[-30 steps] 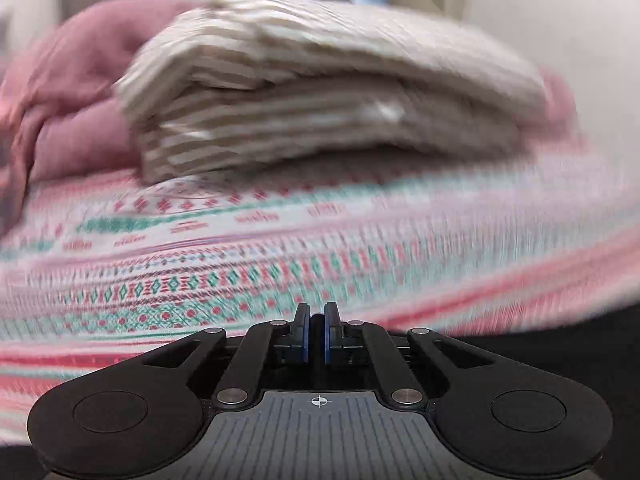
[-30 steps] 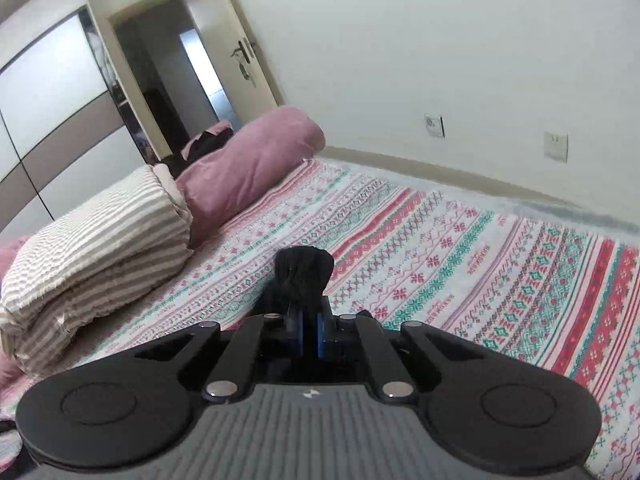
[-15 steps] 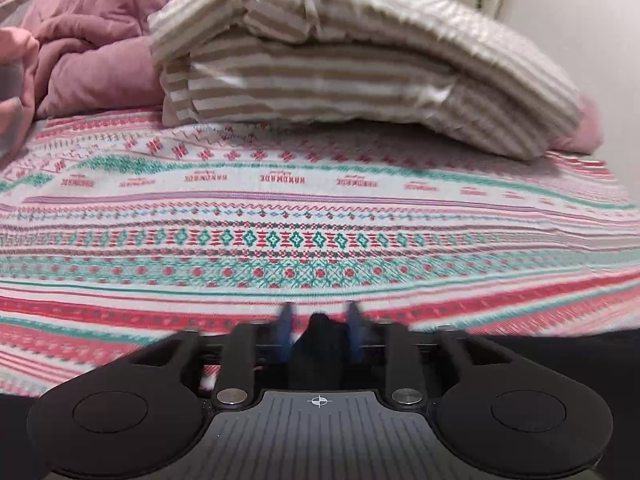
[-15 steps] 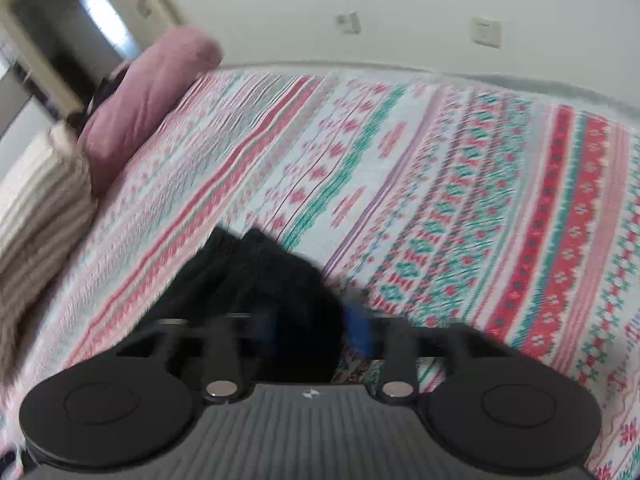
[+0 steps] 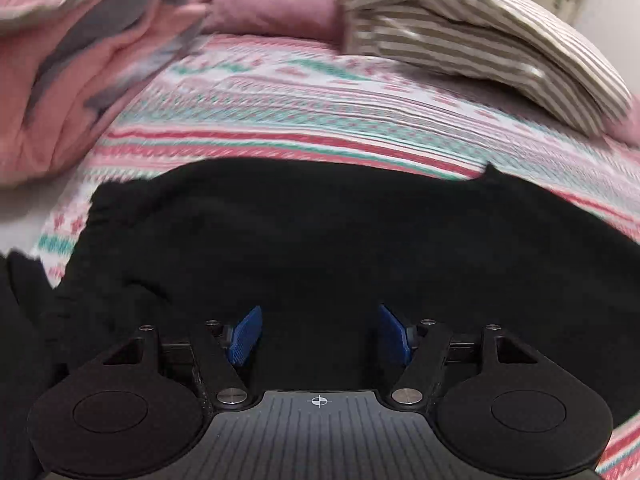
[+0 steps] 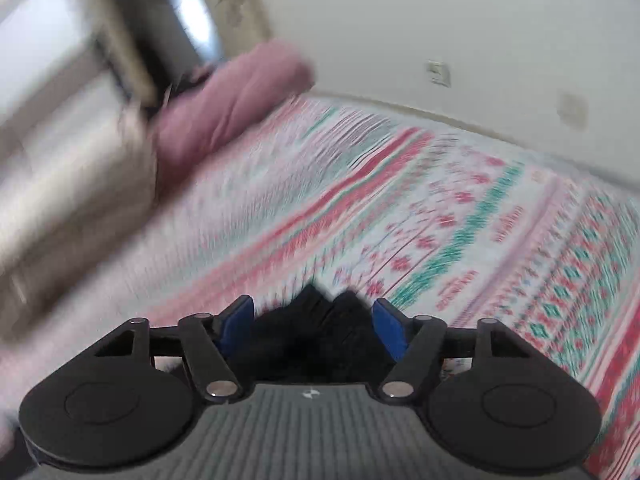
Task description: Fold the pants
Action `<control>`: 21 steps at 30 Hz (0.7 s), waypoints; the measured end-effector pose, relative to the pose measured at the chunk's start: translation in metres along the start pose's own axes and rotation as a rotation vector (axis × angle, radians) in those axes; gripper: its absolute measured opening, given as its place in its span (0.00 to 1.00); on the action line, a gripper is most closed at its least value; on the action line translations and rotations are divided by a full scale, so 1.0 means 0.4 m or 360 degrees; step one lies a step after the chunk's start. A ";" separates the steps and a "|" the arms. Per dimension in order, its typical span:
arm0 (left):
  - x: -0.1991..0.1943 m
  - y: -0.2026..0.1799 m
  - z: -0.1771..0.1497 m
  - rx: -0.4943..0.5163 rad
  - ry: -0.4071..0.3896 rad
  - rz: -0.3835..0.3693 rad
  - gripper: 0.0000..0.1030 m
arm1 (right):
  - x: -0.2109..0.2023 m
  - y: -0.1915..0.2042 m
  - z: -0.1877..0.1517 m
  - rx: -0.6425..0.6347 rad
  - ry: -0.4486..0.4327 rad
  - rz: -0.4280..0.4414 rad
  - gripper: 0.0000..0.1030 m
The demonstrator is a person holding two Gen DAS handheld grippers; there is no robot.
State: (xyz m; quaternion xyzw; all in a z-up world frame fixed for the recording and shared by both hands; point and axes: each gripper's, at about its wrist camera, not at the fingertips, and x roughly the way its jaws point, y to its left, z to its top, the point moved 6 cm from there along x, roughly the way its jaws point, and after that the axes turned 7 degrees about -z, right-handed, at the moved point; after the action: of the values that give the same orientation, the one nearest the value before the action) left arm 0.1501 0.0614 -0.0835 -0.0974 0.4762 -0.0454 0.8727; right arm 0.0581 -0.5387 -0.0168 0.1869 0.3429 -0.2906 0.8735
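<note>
- Pants (image 5: 320, 248): black, lying spread across the patterned bed (image 5: 304, 120) right in front of the left gripper (image 5: 320, 336); in the right wrist view a bunched dark corner (image 6: 320, 320) of them sits between the fingers of the right gripper (image 6: 312, 326).
- Left gripper: jaws spread wide, blue pads (image 5: 246, 334) apart over the cloth and pinching nothing.
- Right gripper: jaws also spread, with the cloth loose in the gap and not clamped.
- Step in hand, as I judge it: the fabric lies released on the bed, so the next job is to pick fresh hold points for a fold. Doing it well means choosing matching edges or corners, taking one clean layer bundle in each gripper, and lifting both evenly so the fold line stays straight.
- The black cloth shows almost no seams or creases here, so layers are hard to tell apart; a grip at a visible outline edge, such as the far corner (image 5: 490, 170), looks safer than one in the middle.
- Open room: bare bedsheet stretches beyond the pants toward the wall (image 6: 440, 20).
- Limits: a striped folded blanket (image 5: 480, 36) lies further back, a pink quilt (image 5: 60, 80) crowds the left side, and a pink pillow (image 6: 228, 100) sits near the wall; all are apart from the pants.
</note>
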 end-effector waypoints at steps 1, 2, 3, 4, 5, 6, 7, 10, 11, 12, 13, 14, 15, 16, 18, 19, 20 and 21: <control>0.005 0.013 0.004 -0.0018 0.0006 0.0008 0.62 | 0.016 0.029 -0.018 -0.0145 0.0003 -0.0084 0.93; 0.014 0.023 0.008 -0.0035 0.0011 0.0018 0.61 | 0.030 0.058 -0.035 -0.0288 0.0017 -0.0160 0.70; 0.022 0.030 0.011 -0.0052 0.0018 0.0017 0.58 | 0.036 0.080 -0.045 -0.0410 0.0011 -0.0224 0.44; 0.021 0.032 0.010 -0.0065 0.0028 0.0016 0.58 | 0.037 0.091 -0.048 -0.0468 0.0010 -0.0253 0.44; 0.027 0.031 0.013 -0.0060 0.0036 0.0019 0.58 | 0.035 0.094 -0.044 -0.0483 0.0003 -0.0283 0.44; 0.029 0.031 0.013 -0.0055 0.0040 0.0022 0.58 | 0.025 0.087 -0.035 -0.0468 -0.0013 -0.0307 0.44; 0.028 0.033 0.014 -0.0058 0.0043 0.0022 0.58 | 0.015 0.079 -0.024 -0.0433 -0.0031 -0.0321 0.43; 0.018 0.049 0.010 -0.0080 0.0044 0.0056 0.53 | -0.038 0.054 0.022 -0.0289 -0.0156 -0.0360 0.43; 0.012 0.058 0.007 -0.0095 0.0044 0.0063 0.48 | -0.052 0.045 0.033 -0.0250 -0.0210 -0.0407 0.43; 0.006 0.066 0.006 -0.0114 0.0049 0.0066 0.46 | -0.051 0.033 0.031 -0.0269 -0.0234 -0.0500 0.45; 0.002 0.076 0.004 -0.0147 0.0055 0.0062 0.46 | -0.029 0.017 0.018 -0.0310 -0.0210 -0.0626 0.45; 0.000 0.083 0.003 -0.0170 0.0062 0.0054 0.46 | 0.000 -0.006 0.003 -0.0313 -0.0150 -0.0715 0.45; 0.000 0.089 0.002 -0.0187 0.0067 0.0042 0.46 | 0.031 -0.033 -0.015 -0.0271 -0.0055 -0.0733 0.45; 0.000 0.091 0.002 -0.0192 0.0069 0.0035 0.46 | 0.056 -0.056 -0.033 -0.0208 0.0047 -0.0690 0.46; -0.001 0.090 0.002 -0.0193 0.0068 0.0034 0.46 | 0.054 -0.076 -0.034 -0.0138 0.0051 -0.0603 0.46; -0.001 0.088 0.002 -0.0186 0.0068 0.0037 0.46 | 0.038 -0.080 -0.021 -0.0121 0.0022 -0.0577 0.47; -0.003 0.086 0.002 -0.0184 0.0068 0.0041 0.46 | 0.013 -0.081 -0.006 -0.0086 -0.0022 -0.0525 0.55; -0.007 0.085 0.002 -0.0190 0.0065 0.0043 0.46 | -0.011 -0.086 0.004 -0.0031 -0.0053 -0.0468 0.67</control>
State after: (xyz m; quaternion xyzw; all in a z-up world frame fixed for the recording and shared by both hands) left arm 0.1486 0.0953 -0.0882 -0.1419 0.4971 -0.0072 0.8560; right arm 0.0344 -0.5640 -0.0170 0.1214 0.3548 -0.4151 0.8289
